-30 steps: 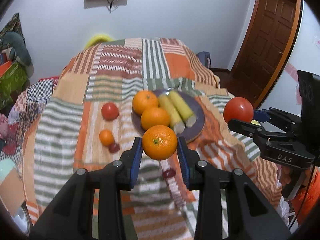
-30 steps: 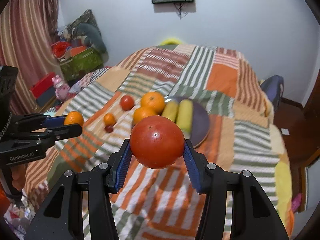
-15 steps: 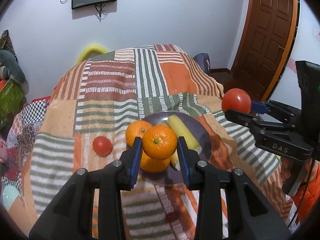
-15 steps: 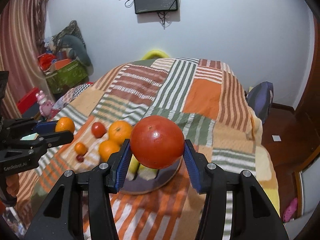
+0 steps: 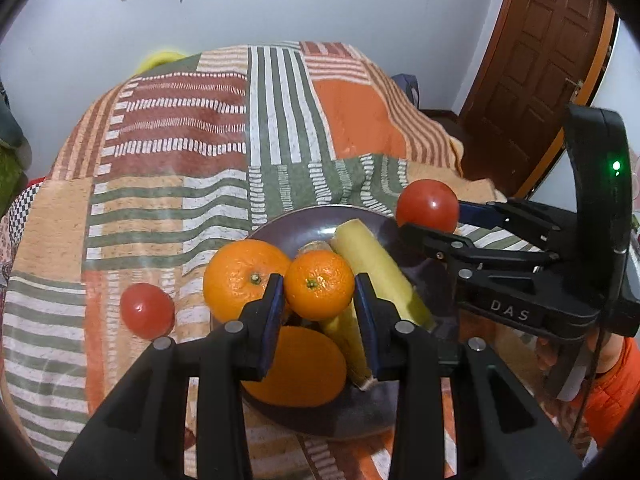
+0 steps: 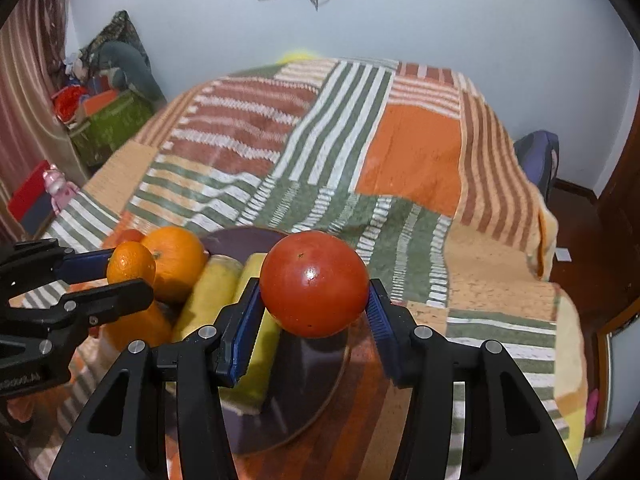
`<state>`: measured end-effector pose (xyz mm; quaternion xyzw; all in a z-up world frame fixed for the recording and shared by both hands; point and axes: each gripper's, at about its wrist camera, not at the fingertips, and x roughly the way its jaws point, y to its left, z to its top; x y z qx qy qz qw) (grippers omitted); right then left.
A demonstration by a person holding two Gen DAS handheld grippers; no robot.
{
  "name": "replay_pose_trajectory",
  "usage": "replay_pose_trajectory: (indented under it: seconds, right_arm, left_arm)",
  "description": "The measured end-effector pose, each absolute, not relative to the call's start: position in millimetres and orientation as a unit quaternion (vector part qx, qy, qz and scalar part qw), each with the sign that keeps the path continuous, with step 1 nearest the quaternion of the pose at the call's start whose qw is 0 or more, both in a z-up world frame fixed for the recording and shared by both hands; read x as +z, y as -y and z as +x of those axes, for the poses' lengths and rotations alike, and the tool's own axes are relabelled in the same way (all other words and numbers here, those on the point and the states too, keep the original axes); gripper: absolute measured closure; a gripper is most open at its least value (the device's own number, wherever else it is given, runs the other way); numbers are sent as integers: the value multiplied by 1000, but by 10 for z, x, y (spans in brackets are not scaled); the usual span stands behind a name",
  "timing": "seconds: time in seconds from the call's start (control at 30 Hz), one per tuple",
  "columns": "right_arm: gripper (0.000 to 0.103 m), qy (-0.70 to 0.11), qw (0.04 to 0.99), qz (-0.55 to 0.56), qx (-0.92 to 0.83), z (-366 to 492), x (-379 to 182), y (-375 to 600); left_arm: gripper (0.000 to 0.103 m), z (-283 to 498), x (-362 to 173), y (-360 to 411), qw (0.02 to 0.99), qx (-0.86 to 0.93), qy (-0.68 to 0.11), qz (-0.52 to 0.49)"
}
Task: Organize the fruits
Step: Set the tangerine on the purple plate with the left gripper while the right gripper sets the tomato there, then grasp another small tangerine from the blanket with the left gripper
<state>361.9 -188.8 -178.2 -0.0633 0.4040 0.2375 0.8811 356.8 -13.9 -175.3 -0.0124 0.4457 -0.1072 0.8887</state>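
Observation:
My left gripper (image 5: pixel 319 302) is shut on a small orange (image 5: pixel 319 285) and holds it above the dark purple plate (image 5: pixel 304 224). The plate holds two oranges (image 5: pixel 244 276) and two yellow corn pieces (image 5: pixel 380 268). My right gripper (image 6: pixel 314 314) is shut on a red tomato (image 6: pixel 314 283) above the plate's right side (image 6: pixel 320 392). In the left wrist view the right gripper (image 5: pixel 430 220) comes in from the right with the tomato (image 5: pixel 427 205). In the right wrist view the left gripper (image 6: pixel 128 272) and its orange (image 6: pixel 130 263) are at the left.
A second red tomato (image 5: pixel 147 311) lies on the striped patchwork blanket (image 5: pixel 200 152) left of the plate. A brown door (image 5: pixel 540 60) stands at the right. Boxes and toys (image 6: pixel 100 120) sit on the floor at the left of the bed.
Both grippers have moved forward and down towards the plate, each still holding its fruit. The plate and its fruit now sit directly under the fingers.

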Motion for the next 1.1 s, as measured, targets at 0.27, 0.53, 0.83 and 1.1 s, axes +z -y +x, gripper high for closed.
replay_pose_trajectory:
  seconds: [0.27,0.53,0.83,1.1]
  right_arm:
    - [55,-420,875,-65,233,3746,-1926,1862]
    - [53,-421,872,-94,231,3691,-1899,1762]
    - [40,-387,883,-92,248,3442,-1621,1670]
    - [39,-357,887,-91,279,3195,-1332,1483]
  left_arm:
    - [64,3634,-1876,134,888,-103,-448,-20]
    - [48,3516,-1729,93,895,-92,-436,-11]
    - [43,3217,-1440,-400,908,-54,-416,-13]
    - [43,2979,-1631,-1014,894,4,-448,-17]
